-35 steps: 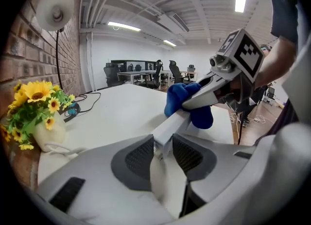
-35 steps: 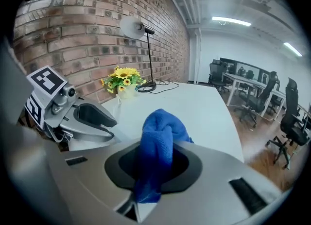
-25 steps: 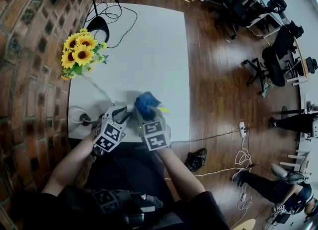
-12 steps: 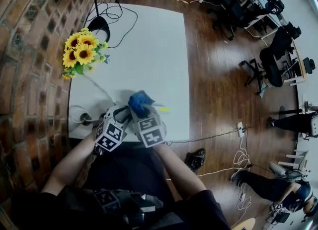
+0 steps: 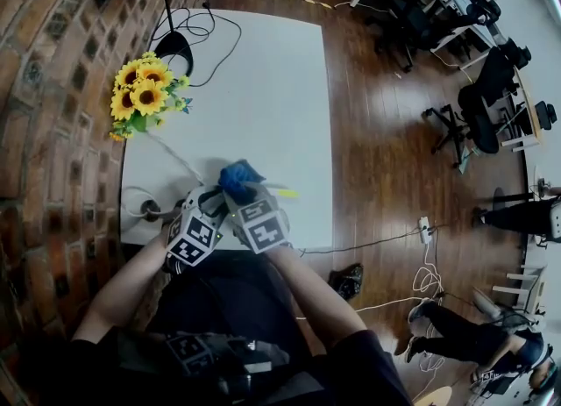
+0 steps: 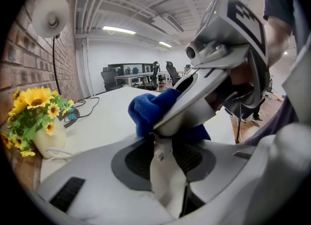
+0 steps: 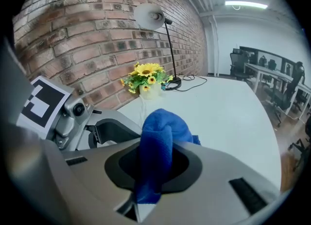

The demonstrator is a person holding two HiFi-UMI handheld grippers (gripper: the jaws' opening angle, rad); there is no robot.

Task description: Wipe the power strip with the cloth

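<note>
My left gripper (image 5: pixel 214 197) is shut on a white block (image 6: pixel 167 178), apparently the power strip, seen end-on between its jaws near the table's front edge. The strip is mostly hidden in the head view. A blue cloth (image 5: pixel 238 174) is bunched in my right gripper (image 5: pixel 243 194), which is shut on it. In the left gripper view the cloth (image 6: pixel 147 110) and the right gripper (image 6: pixel 221 68) sit on the block's far end. In the right gripper view the cloth (image 7: pixel 158 144) hangs between the jaws, and the left gripper (image 7: pixel 73 117) is close at the left.
The white table (image 5: pixel 263 89) bears sunflowers in a vase (image 5: pixel 143 89) at the left, a black lamp base (image 5: pixel 173 45) with cables at the far left, and a round socket with white cable (image 5: pixel 145 209) beside my left hand. A small yellow item (image 5: pixel 287 192) lies right of the cloth.
My right gripper has carried the blue cloth leftward, closer against the left gripper. The left gripper has stayed put.
</note>
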